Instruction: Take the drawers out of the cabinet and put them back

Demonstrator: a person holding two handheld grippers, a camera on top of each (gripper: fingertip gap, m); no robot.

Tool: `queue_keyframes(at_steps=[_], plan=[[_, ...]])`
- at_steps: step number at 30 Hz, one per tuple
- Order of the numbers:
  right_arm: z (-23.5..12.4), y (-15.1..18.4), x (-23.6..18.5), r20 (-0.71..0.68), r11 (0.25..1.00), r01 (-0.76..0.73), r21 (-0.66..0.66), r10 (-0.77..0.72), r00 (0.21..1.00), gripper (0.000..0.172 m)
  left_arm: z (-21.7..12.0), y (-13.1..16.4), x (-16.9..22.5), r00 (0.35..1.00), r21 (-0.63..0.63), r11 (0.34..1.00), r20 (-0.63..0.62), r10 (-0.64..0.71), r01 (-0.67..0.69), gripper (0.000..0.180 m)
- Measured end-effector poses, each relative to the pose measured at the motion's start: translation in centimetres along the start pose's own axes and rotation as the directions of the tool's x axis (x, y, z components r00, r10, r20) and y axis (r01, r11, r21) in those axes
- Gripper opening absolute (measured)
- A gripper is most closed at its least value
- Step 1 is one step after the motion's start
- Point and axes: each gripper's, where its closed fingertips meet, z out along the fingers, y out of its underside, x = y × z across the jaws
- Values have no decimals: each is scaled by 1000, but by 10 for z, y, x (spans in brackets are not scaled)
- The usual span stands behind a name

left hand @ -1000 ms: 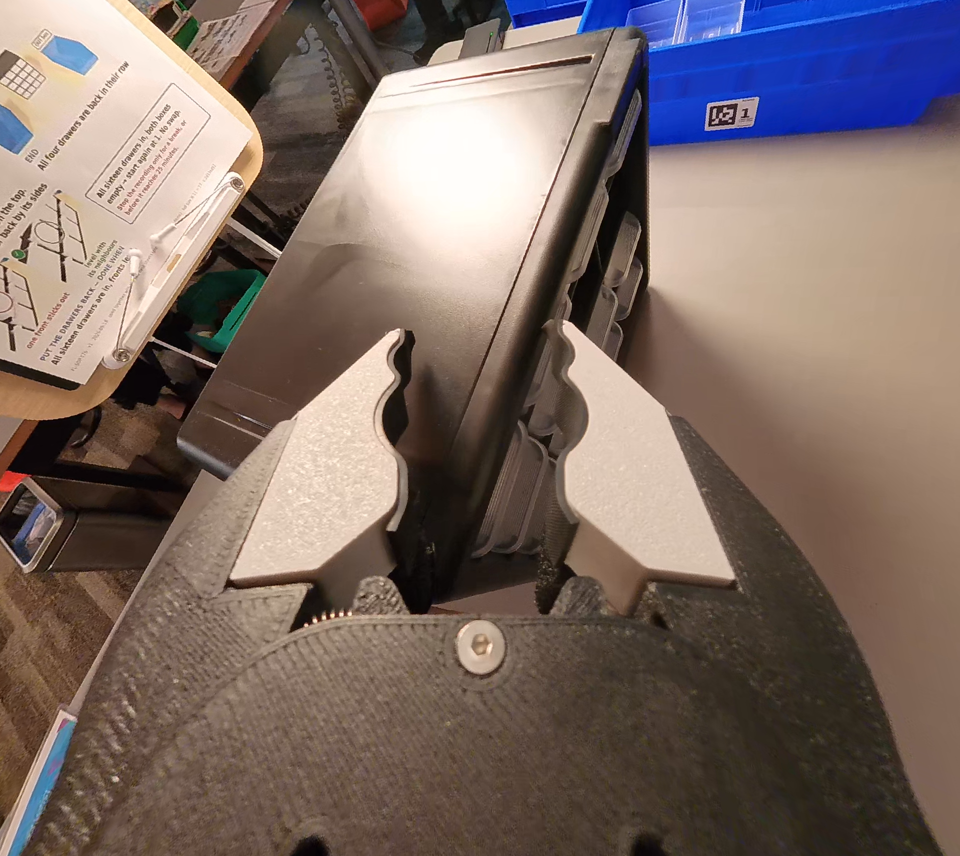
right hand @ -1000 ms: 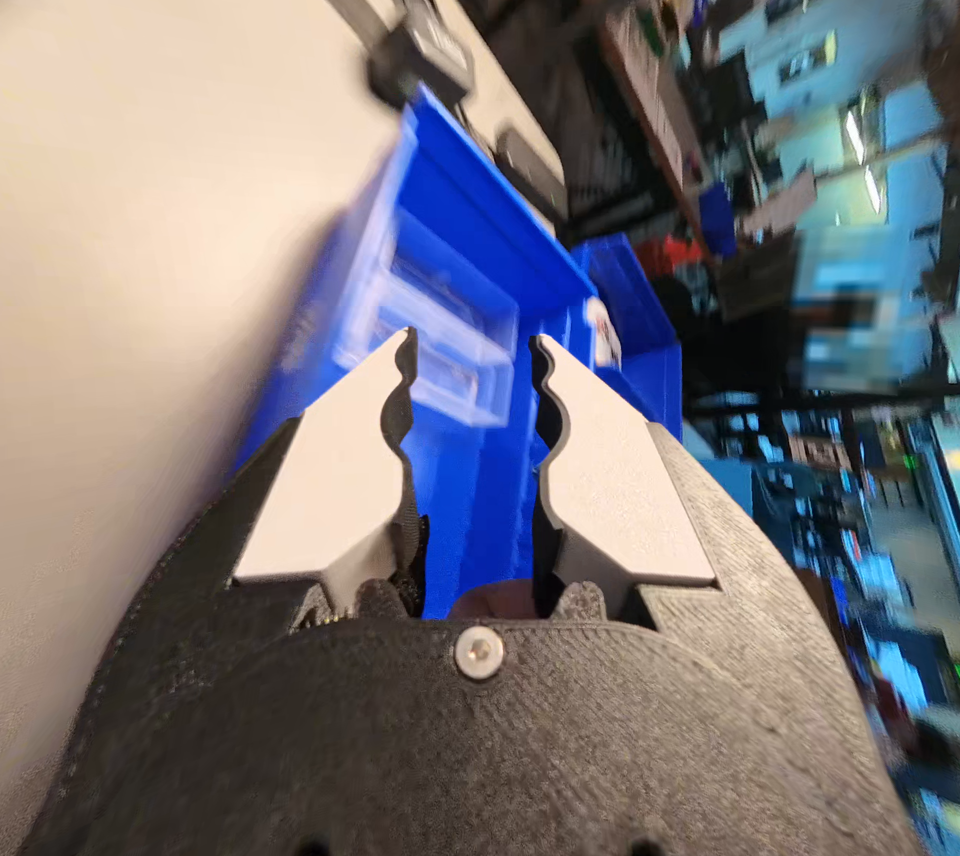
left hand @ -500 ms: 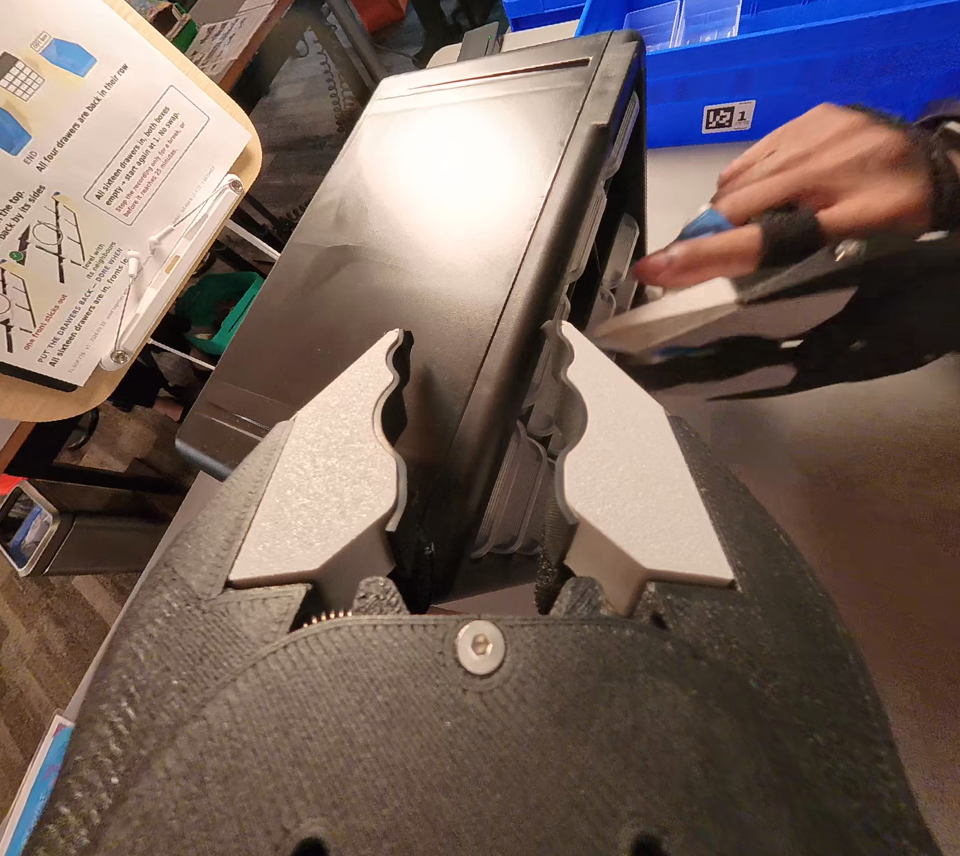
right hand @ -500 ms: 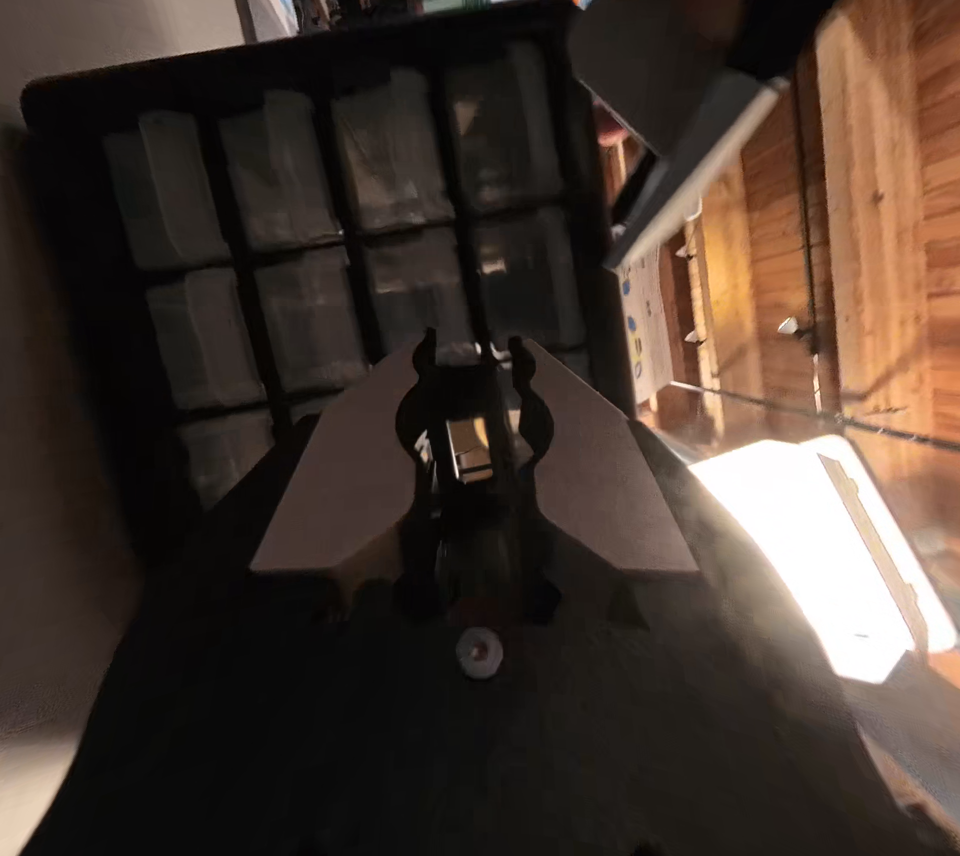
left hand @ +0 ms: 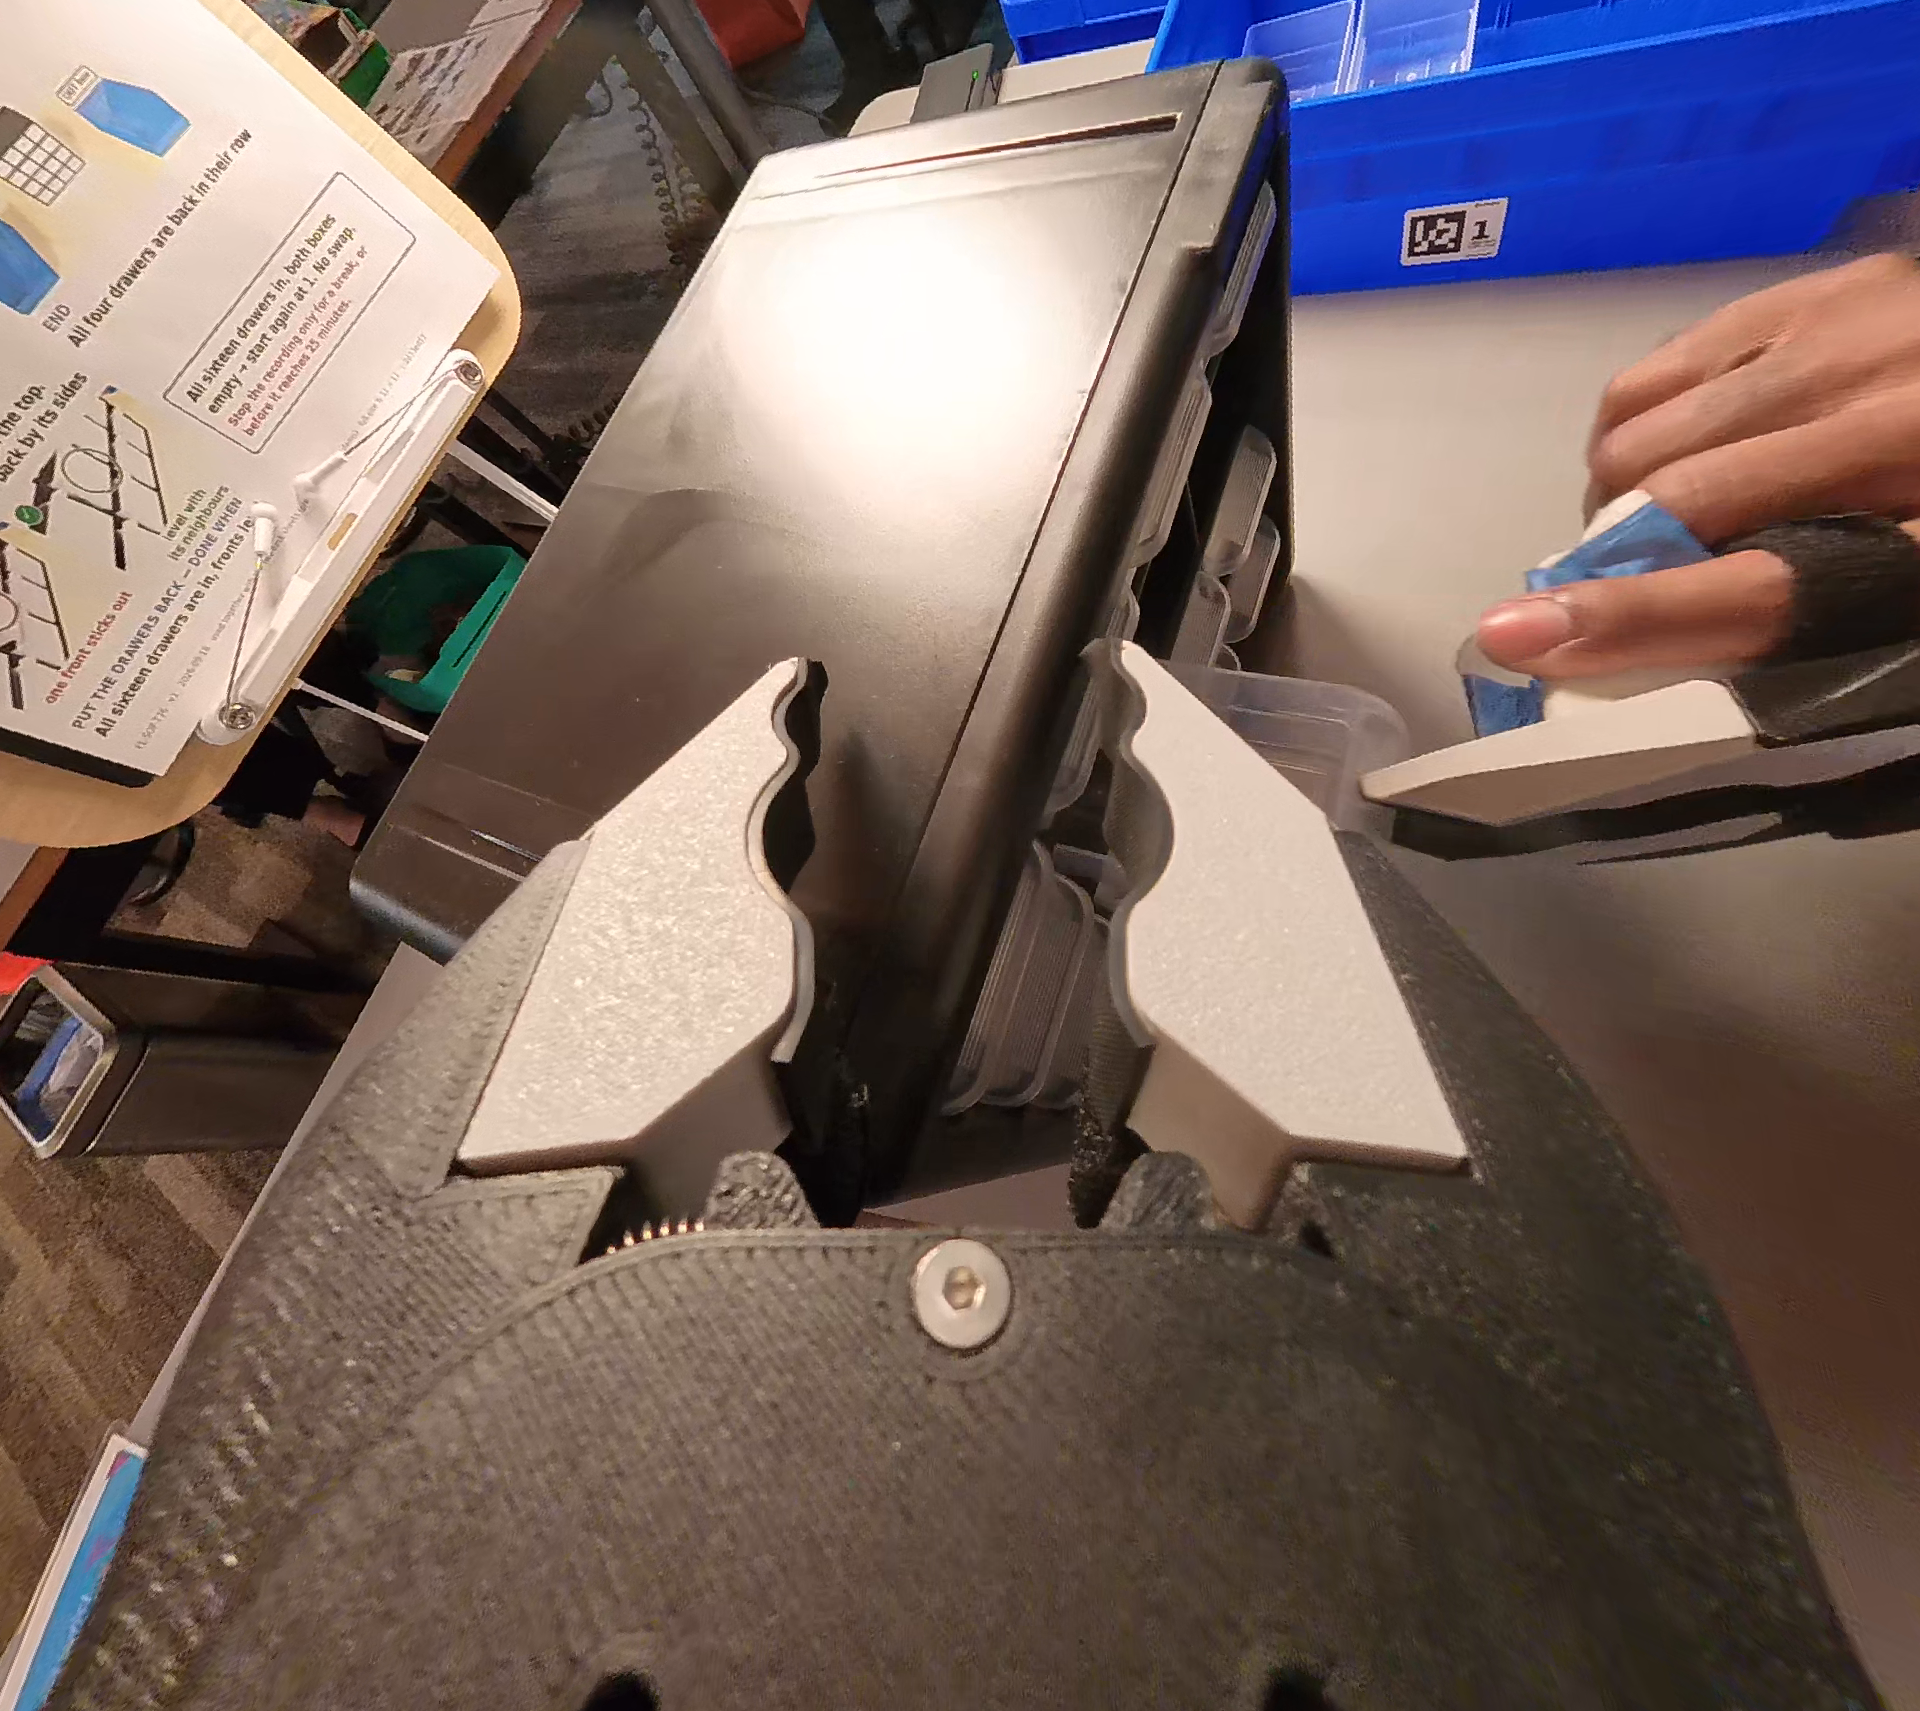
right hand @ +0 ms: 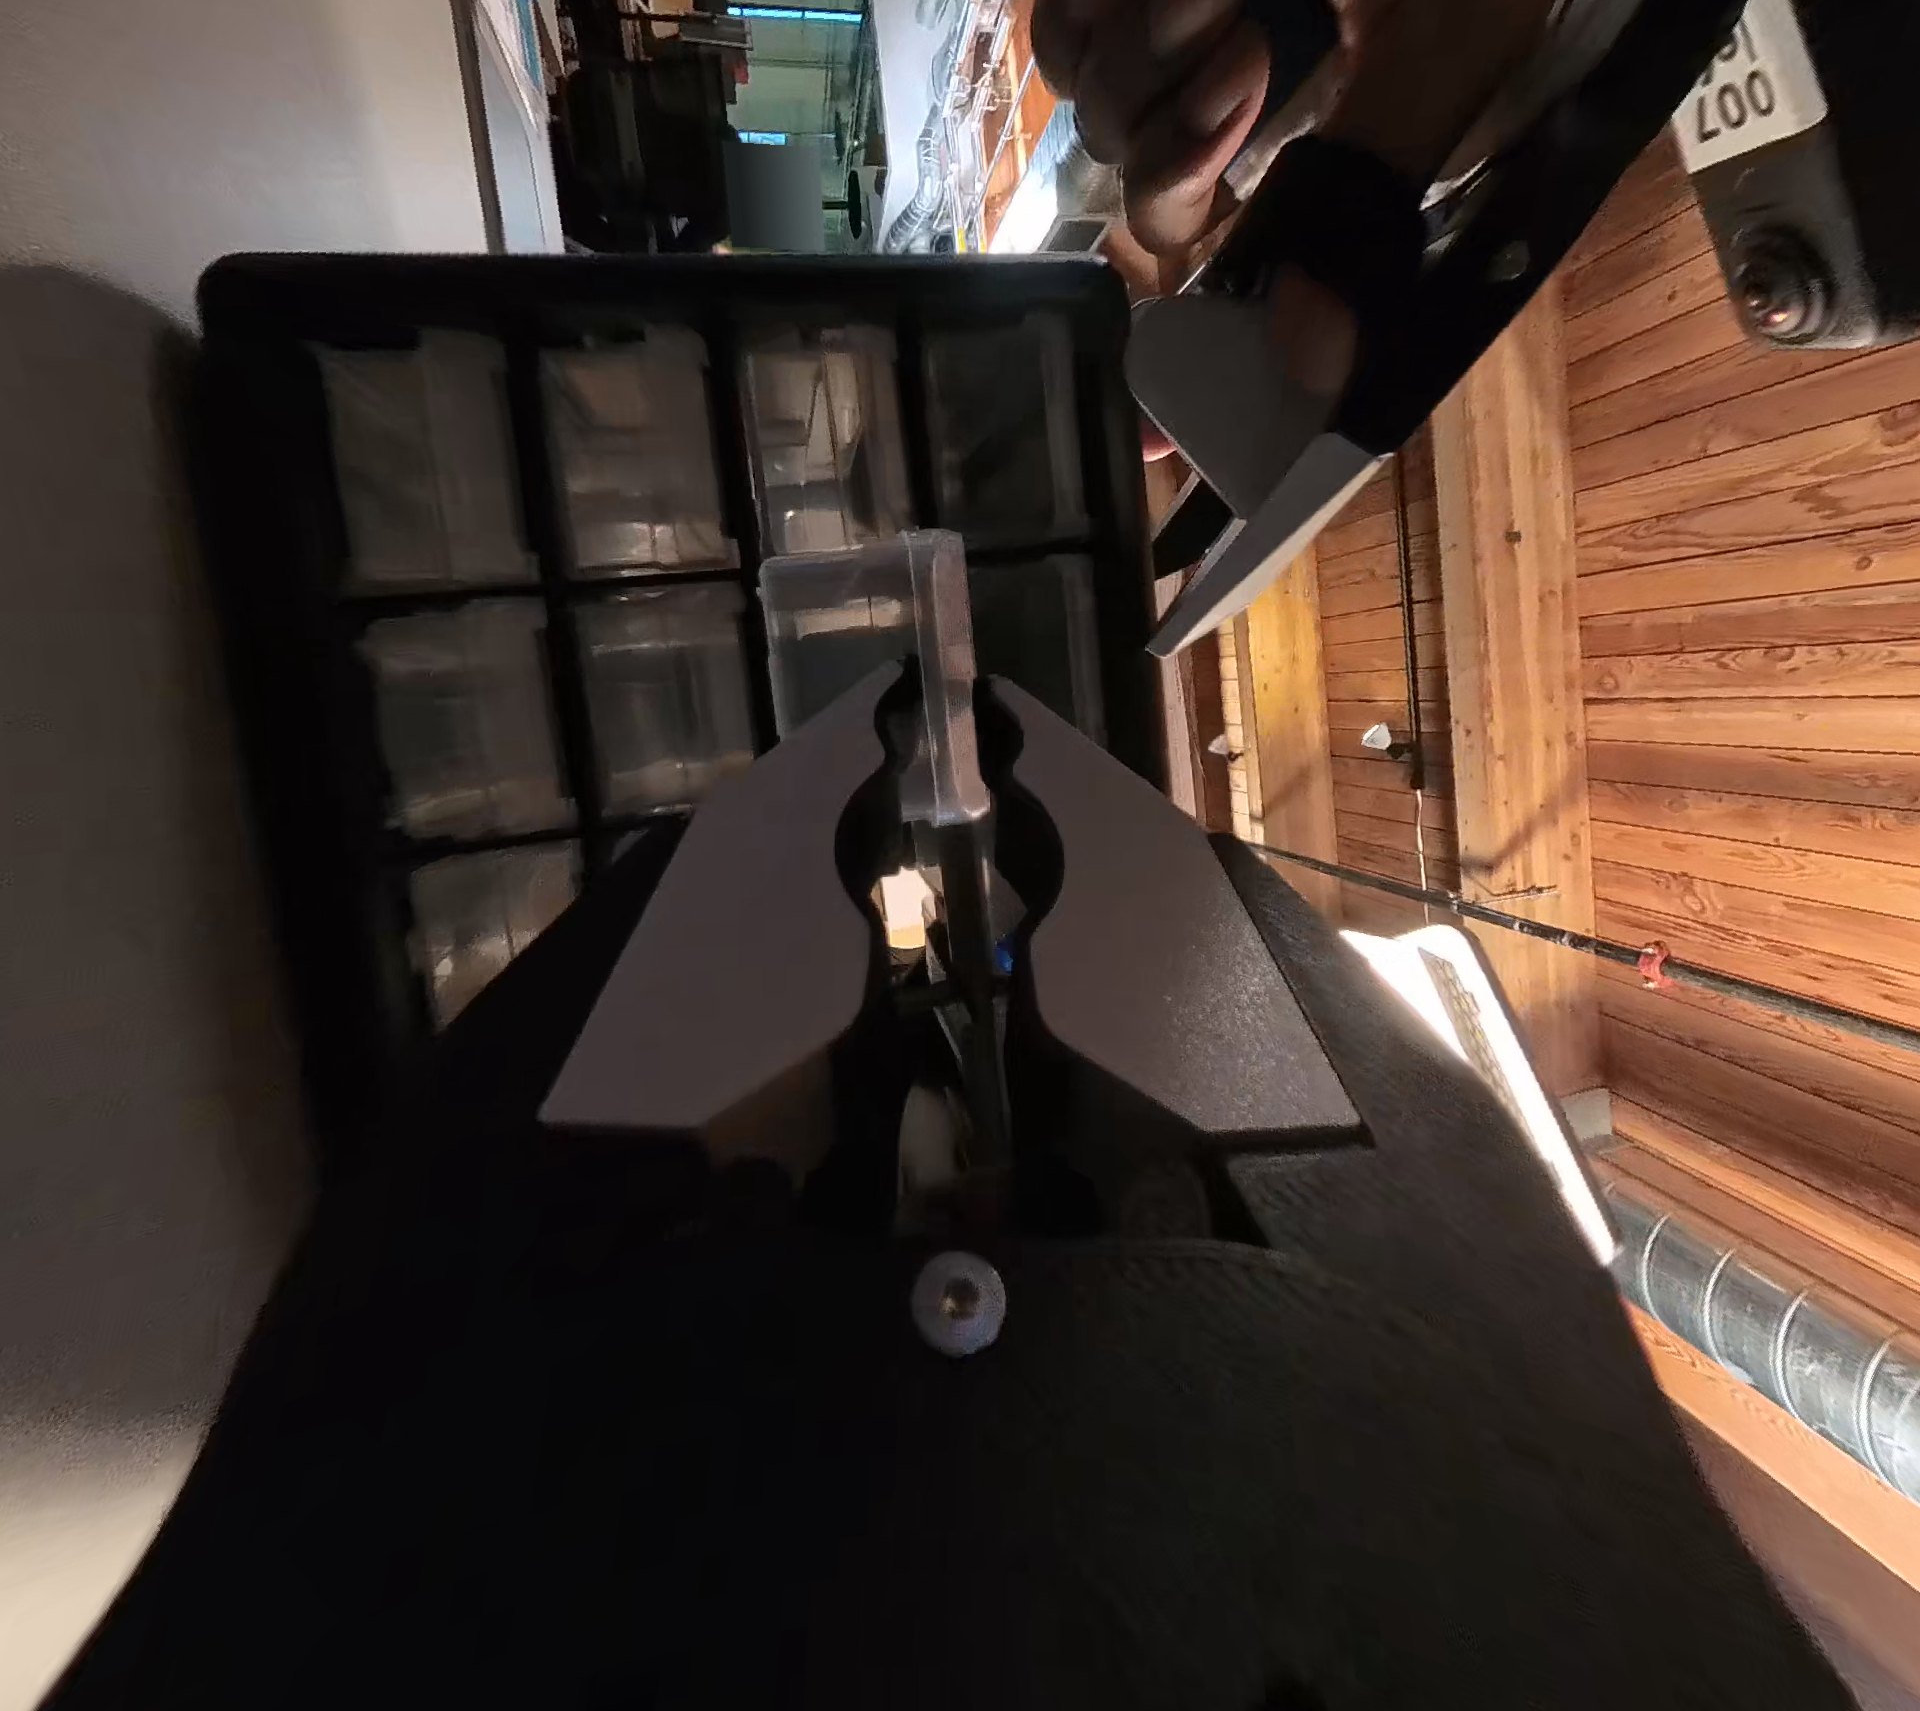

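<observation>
The black cabinet [left hand: 883, 435] stands on the grey table, its front filled with clear drawers [right hand: 623, 456]. My left gripper [left hand: 961, 674] is open and straddles the cabinet's top front edge, one finger over the top and one in front of the drawers. It also shows in the right wrist view [right hand: 1247, 518] at the cabinet's edge. My right gripper [right hand: 940, 695] is shut on the handle [right hand: 940, 622] of a clear drawer [right hand: 831, 622]. That drawer sticks partly out of its slot. In the left wrist view the drawer [left hand: 1299, 711] juts out towards the right gripper [left hand: 1538, 757].
Blue bins [left hand: 1558, 134] stand behind the cabinet on the table [left hand: 1455, 414], one holding clear drawers [left hand: 1361, 35]. An instruction sheet on a board [left hand: 208, 311] stands to the left. A hand [left hand: 1766, 435] holds the right gripper. The table's left edge lies close beside the cabinet.
My right gripper swung from the blue bin to the cabinet front, closed on a drawer handle and drew the drawer partly out. My left gripper has not moved.
</observation>
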Motion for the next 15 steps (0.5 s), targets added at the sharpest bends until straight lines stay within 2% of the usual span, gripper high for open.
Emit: queue_keyframes(at_steps=[1, 5, 7, 8, 15], plan=[[-3, 0, -1, 4, 1000, 8, -7, -8, 1000, 11, 0, 0, 0, 1000, 0, 1000, 0, 0, 0, 55], [-2, 4, -4, 37, 998, 27, -48, -26, 999, 40, 0, 0, 0, 1000, 1, 1000, 3, -1, 1, 56], [1, 9, -10, 96, 997, 16, -81, -8, 995, 58, 0, 0, 0, 1000, -1, 1000, 5, 0, 0, 56], [3, 12, -12, 119, 995, 14, -99, -2, 993, 62, 0, 0, 0, 1000, -2, 1000, 5, 1, -1, 57], [4, 5, -6, 265, 991, -101, -85, 120, 957, 58, 0, 0, 0, 1000, 0, 1000, 2, -1, 1, 57]])
